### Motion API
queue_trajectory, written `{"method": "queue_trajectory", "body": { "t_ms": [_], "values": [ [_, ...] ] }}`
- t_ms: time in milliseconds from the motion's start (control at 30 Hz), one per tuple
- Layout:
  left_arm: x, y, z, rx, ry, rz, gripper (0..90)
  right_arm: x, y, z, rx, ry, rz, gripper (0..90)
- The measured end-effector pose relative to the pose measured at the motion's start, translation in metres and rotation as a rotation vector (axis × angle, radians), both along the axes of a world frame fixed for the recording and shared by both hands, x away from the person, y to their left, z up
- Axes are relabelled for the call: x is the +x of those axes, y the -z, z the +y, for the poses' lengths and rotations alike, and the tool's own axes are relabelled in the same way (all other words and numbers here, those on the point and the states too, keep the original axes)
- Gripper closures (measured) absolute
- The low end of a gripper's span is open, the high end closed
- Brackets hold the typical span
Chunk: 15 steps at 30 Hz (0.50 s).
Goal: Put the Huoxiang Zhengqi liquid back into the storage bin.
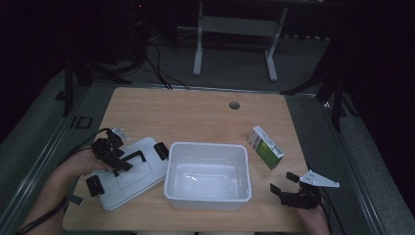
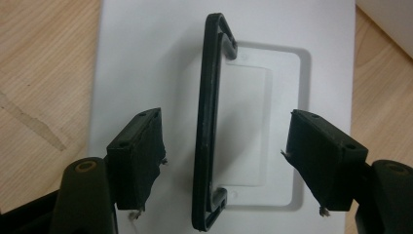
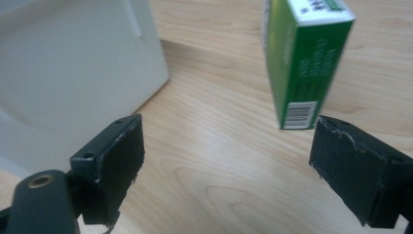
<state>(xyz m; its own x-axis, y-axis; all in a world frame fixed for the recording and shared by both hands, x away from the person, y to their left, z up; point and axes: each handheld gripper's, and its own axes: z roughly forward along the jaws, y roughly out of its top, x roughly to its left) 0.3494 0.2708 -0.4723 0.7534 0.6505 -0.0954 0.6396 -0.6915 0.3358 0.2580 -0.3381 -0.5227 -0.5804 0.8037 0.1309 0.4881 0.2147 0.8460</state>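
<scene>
Two grippers at light wooden table. Left gripper above flat white plastic lid lying left of, touching, white rectangular plastic tub. Jaws spread, straddling lid's black bar handle without contact (handle's long axis runs along jaws' reach). Right gripper open wide, empty, pointing toward green-and-white carton standing near tub's right side.

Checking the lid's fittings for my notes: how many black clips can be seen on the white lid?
2. One clip sits at the lid's far end, nearest the white tub; the other clip is at the near end, by the person's left forearm. None looks hidden.
</scene>
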Motion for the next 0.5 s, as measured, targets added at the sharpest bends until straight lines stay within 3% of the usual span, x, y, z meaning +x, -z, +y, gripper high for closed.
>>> {"method": "queue_trajectory", "body": {
  "t_ms": [200, 500],
  "values": [
    [-0.001, 0.001, -0.001, -0.002, 0.005, 0.002, 30.3, 0.007, -0.012, -0.006, -0.022, 0.014, 0.004, 13.4],
    [-0.001, 0.001, 0.000, -0.007, 0.007, 0.009, 30.3, 0.032, -0.039, -0.015, -0.044, 0.035, -0.003, 14.4]
  ]
}}
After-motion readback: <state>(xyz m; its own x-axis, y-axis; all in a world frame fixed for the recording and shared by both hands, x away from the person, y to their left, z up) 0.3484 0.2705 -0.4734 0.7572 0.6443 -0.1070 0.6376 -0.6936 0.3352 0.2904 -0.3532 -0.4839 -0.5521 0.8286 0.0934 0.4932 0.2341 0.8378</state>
